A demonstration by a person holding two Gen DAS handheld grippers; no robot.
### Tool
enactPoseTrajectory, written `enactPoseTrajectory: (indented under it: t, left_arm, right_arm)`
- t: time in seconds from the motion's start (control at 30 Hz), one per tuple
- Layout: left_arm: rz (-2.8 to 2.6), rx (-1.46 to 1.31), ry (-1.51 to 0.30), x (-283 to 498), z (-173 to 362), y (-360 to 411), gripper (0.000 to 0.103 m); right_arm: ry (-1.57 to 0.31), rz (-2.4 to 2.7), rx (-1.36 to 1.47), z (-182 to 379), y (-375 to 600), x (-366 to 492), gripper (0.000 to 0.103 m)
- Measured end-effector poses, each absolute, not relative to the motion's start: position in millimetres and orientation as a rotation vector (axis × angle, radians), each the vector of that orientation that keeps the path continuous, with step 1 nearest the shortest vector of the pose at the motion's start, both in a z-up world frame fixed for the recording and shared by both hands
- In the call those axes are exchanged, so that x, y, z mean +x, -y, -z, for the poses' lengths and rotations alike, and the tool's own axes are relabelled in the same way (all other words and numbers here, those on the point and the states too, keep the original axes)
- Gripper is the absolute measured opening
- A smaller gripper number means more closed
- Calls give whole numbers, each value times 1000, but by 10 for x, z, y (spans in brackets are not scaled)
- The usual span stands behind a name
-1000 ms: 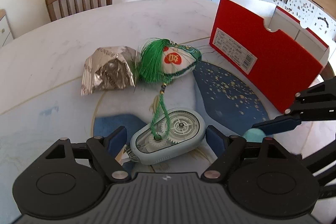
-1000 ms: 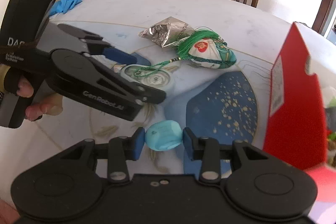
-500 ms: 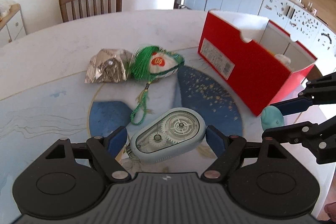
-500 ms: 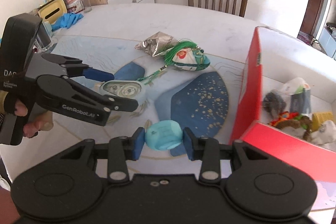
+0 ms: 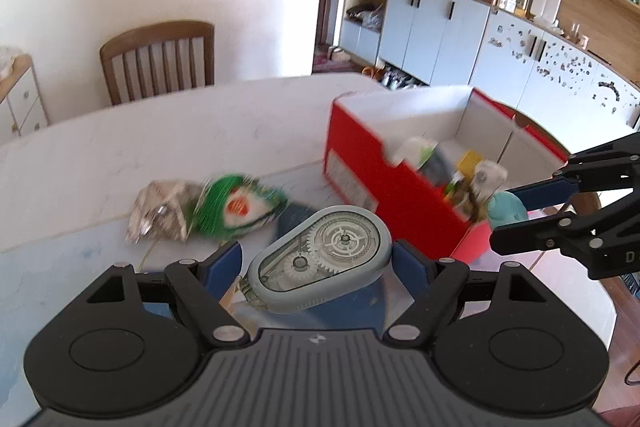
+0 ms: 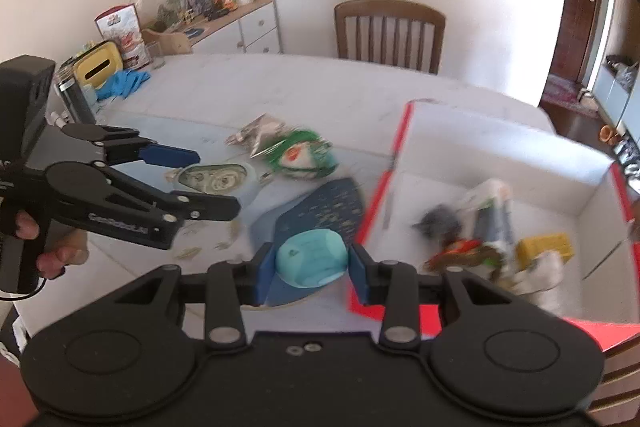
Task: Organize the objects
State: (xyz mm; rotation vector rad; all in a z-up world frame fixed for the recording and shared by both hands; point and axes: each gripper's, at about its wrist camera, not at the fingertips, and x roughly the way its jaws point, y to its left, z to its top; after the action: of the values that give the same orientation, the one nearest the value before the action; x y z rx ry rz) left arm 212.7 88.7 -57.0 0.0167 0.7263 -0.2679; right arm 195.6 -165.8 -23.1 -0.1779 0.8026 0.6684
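Left wrist view: left gripper [image 5: 317, 263] clamped on grey correction-tape dispenser [image 5: 320, 259], raised above desk [image 5: 160, 131]. Red box [image 5: 384, 183] far right; foil packet [image 5: 162, 211] and green tasselled sachet [image 5: 236, 205] left of it.

Right wrist view: right gripper [image 6: 307, 265] closed around teal soft lump [image 6: 312, 259], near red box's left wall, lifted off desk.

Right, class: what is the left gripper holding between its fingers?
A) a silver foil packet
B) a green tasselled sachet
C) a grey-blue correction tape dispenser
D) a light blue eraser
C: the left gripper is shut on the correction tape dispenser, whose clear window shows its gears.
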Motion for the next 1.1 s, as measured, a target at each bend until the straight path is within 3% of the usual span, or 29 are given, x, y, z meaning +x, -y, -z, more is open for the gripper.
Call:
enactPoseTrajectory:
  t: [0.13,0.17,0.2,0.37,0.67,0.83,1.1]
  left_arm:
    - [276,36,-691,2234,432,-674,78]
    - [283,40,-688,2274,406,-616,61]
    - [286,45,-694,2323,388,-548,56]
    - [279,77,-719,2554,483,-288,53]
    - [192,91,-793,2574,756,-661,53]
    - [118,48,-851,2608,1031,-939,73]
    - [-107,-169,-945,2924,1419,-1204,74]
  right_arm:
    - [-781,-646,-179,179,1914,2058,38]
    - [-778,-640,-178,174,1974,2083,38]
    - [-776,-633,-177,164,2048,2113,38]
    - [-794,-587,-157,212,2387,2271,38]
    - [-785,-553,-121,169,2733,2478,38]
    - [-779,-526,-108,145,2739,2574,38]
    - [-811,-478,-81,188,2699,2688,38]
